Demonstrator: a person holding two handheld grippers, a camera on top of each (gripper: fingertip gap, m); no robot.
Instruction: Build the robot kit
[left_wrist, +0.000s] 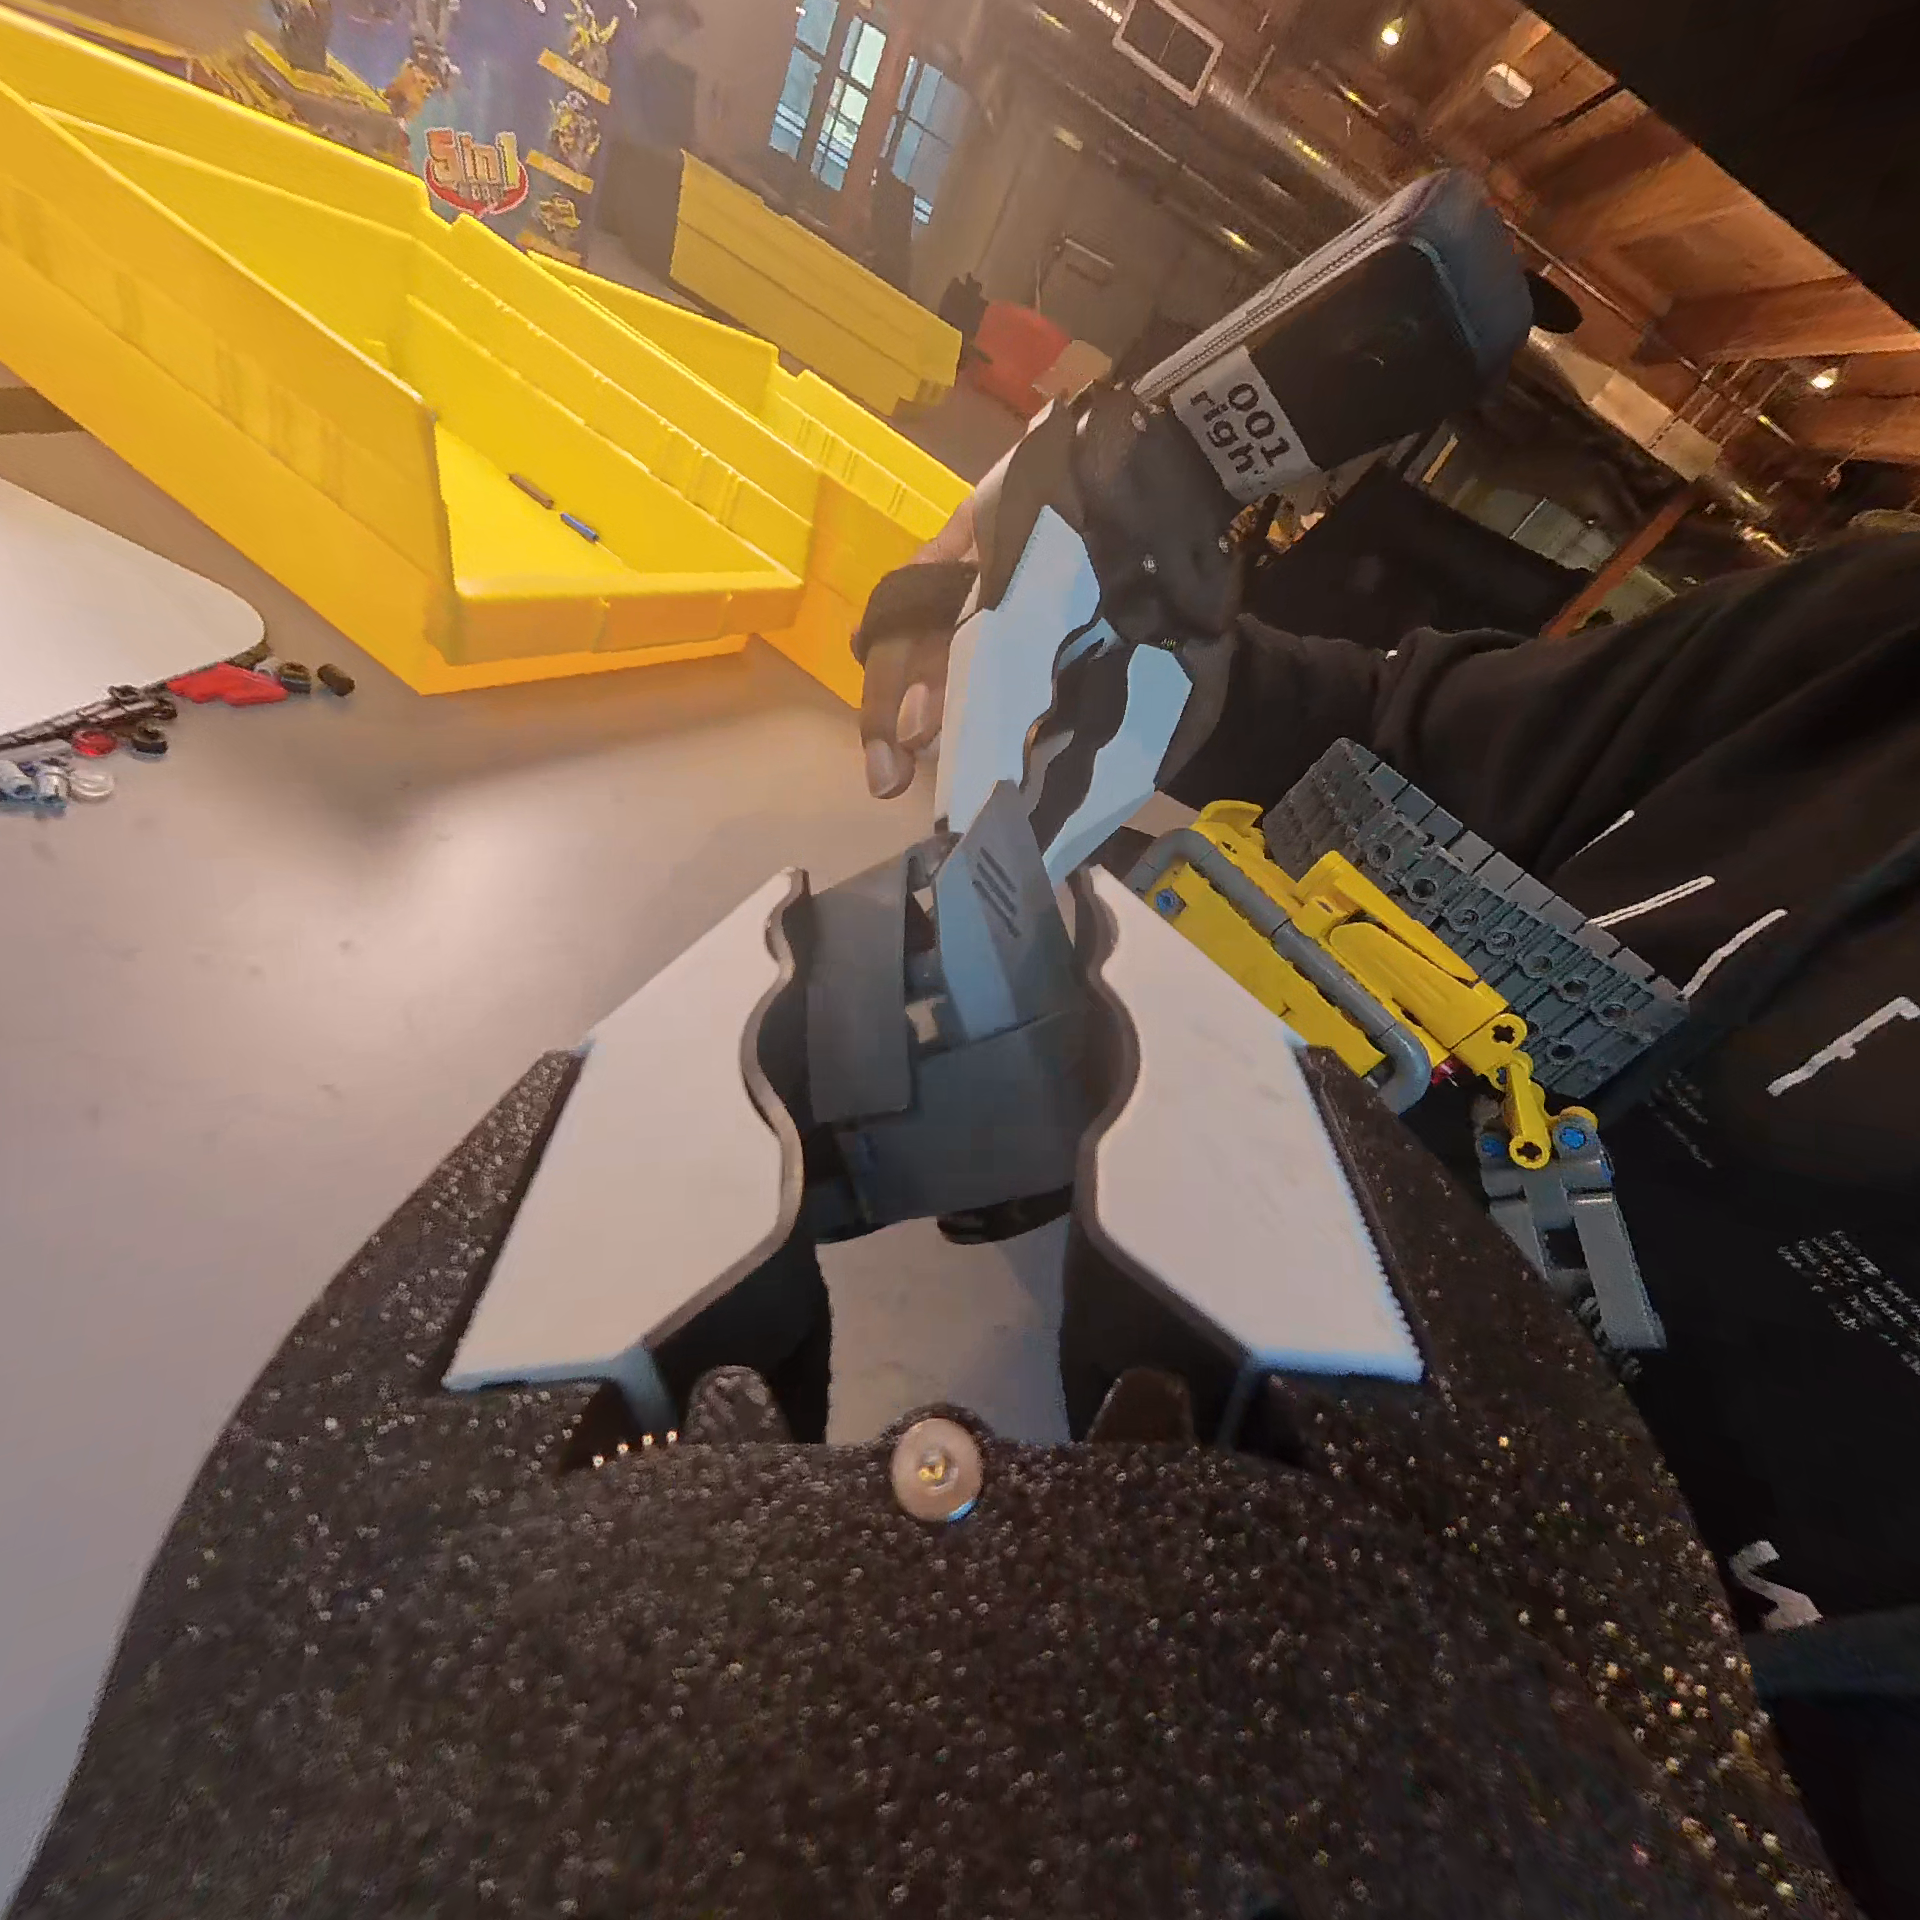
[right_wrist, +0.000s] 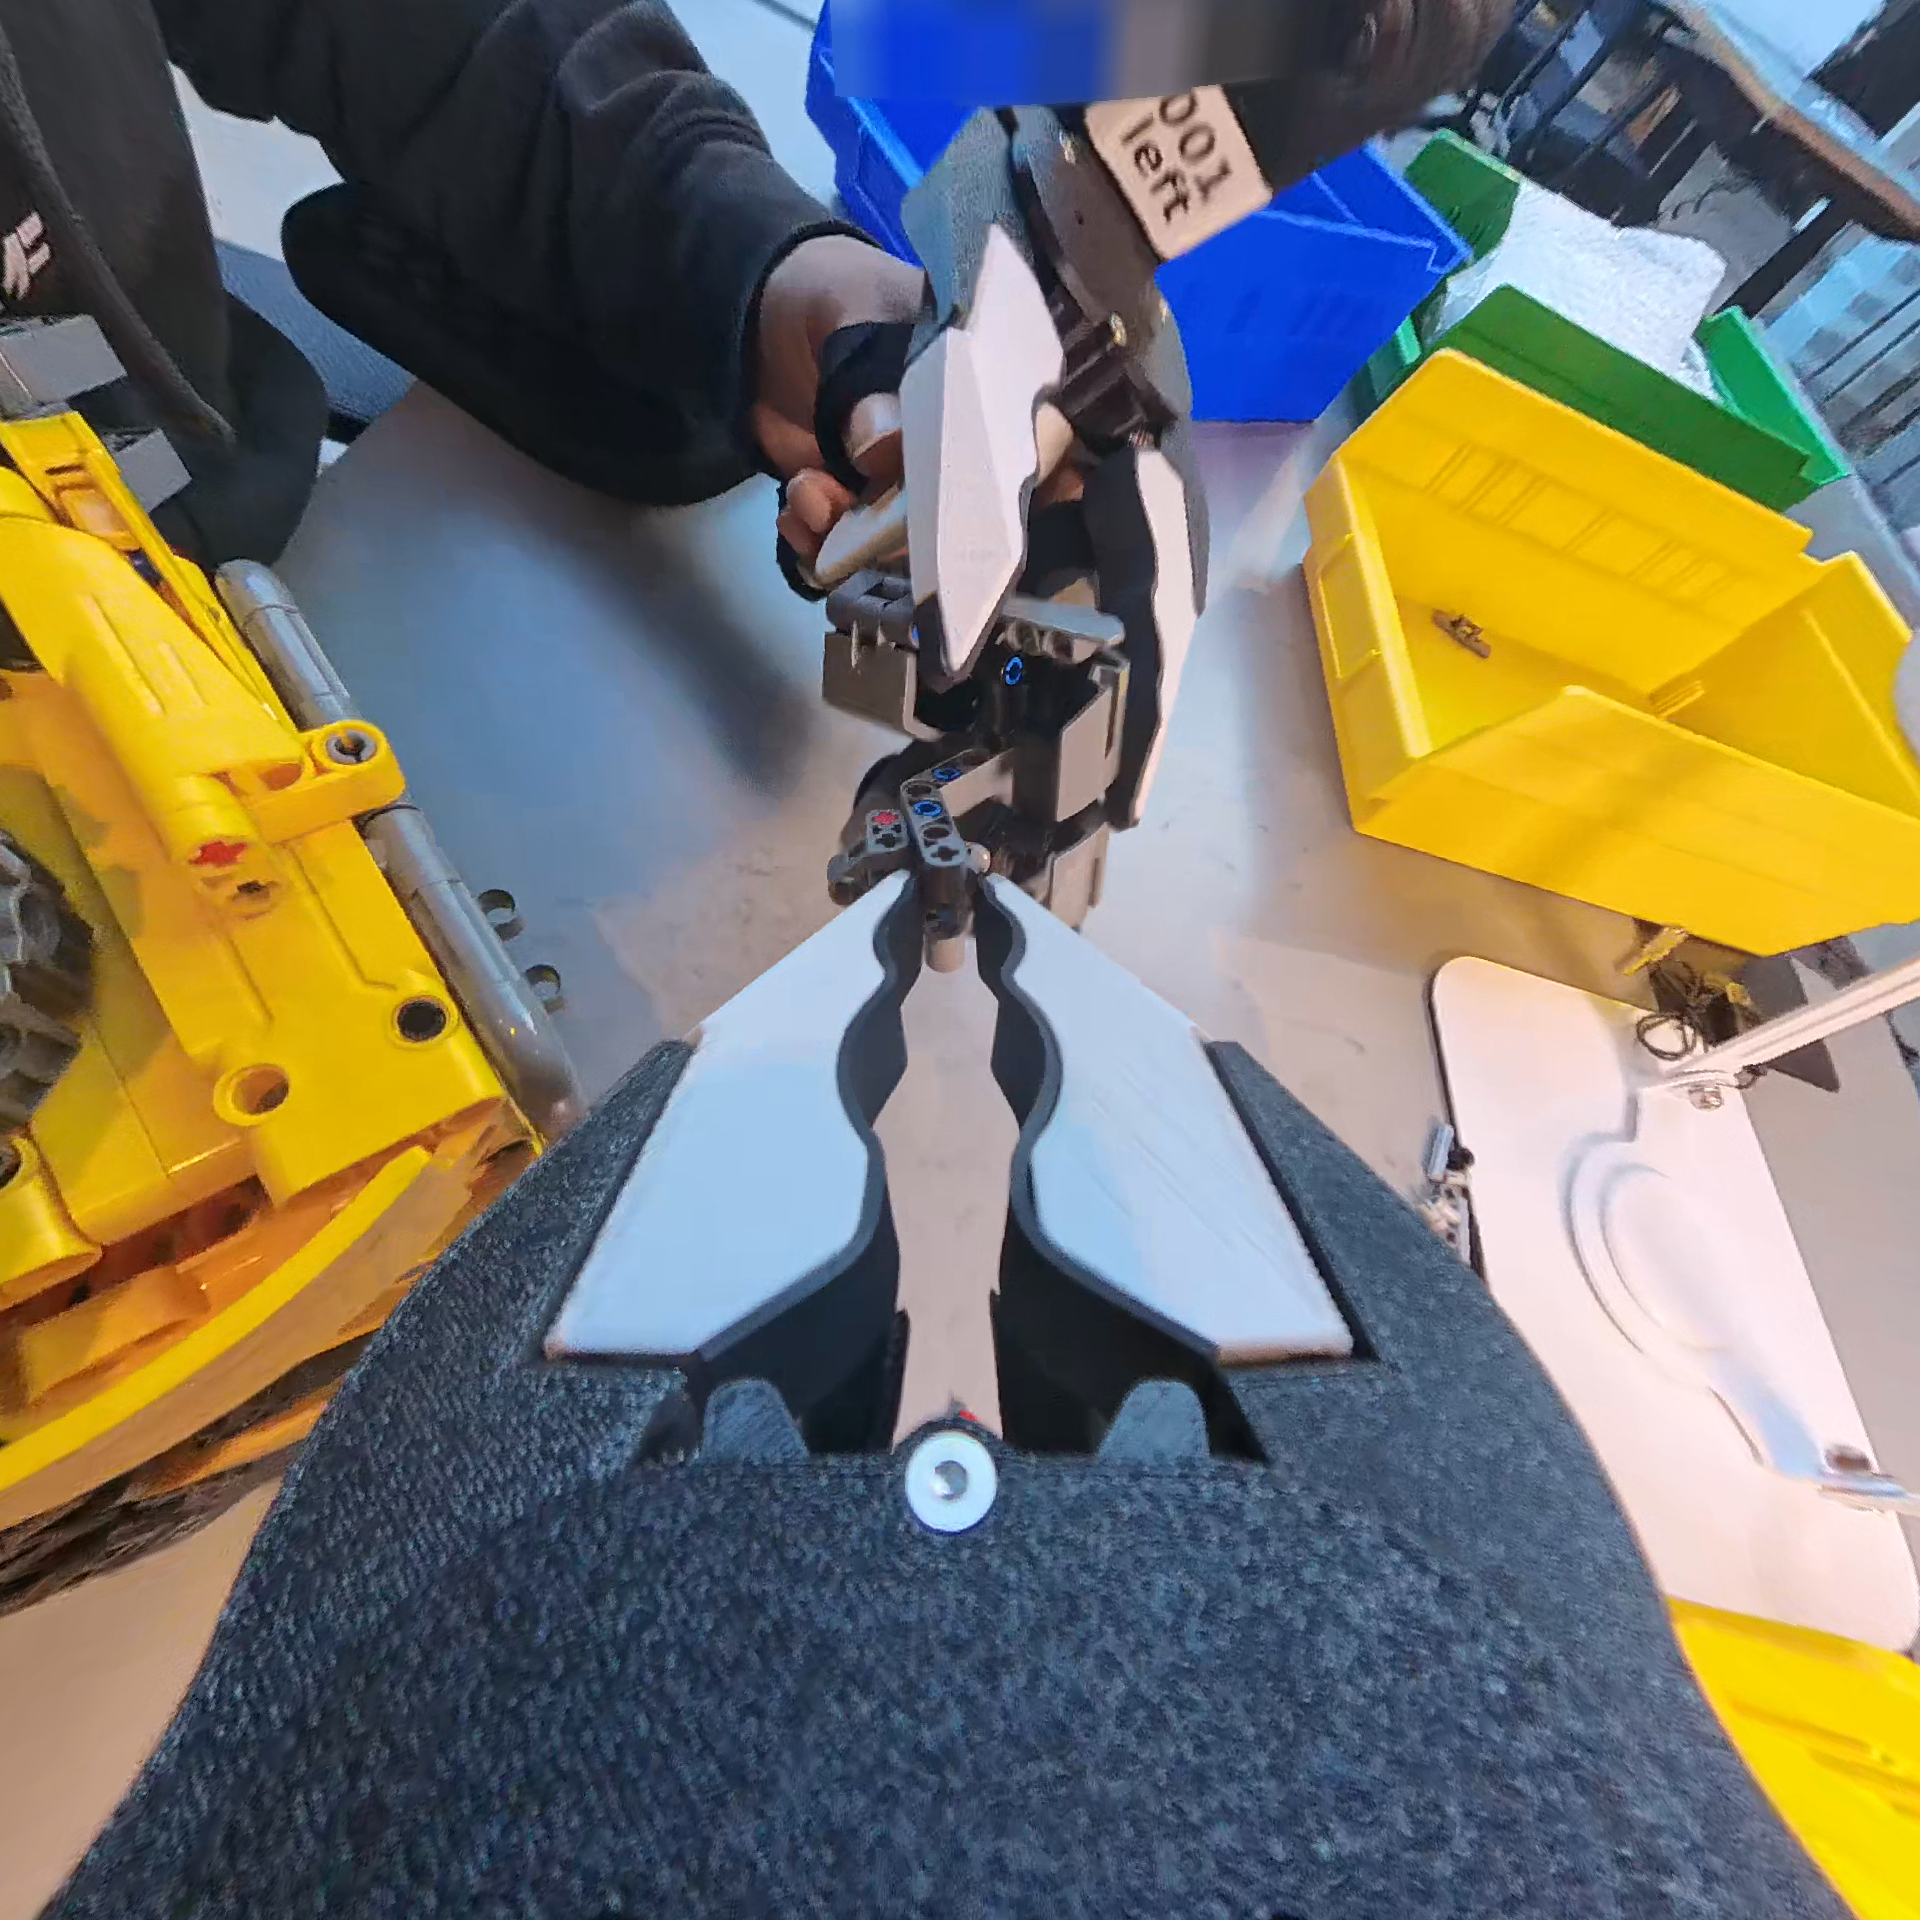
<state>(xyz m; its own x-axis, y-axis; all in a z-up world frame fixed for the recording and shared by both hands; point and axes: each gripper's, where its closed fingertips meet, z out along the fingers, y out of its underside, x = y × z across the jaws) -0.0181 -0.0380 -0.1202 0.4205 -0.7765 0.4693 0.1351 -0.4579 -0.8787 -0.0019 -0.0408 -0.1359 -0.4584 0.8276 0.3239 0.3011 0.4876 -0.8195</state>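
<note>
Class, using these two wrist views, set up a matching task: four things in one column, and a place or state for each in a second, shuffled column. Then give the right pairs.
Things
1. left tongs
2. right tongs
3. yellow tracked model
4. blue bin

Places or states
A. stands behind the left tongs, beside a green bin
B. clamped on a dark grey block assembly
C. pinching a thin black beam at the assembly's end
D. rests on the table near the person's dark sleeve

Pairs: 1-B, 2-C, 3-D, 4-A
</note>
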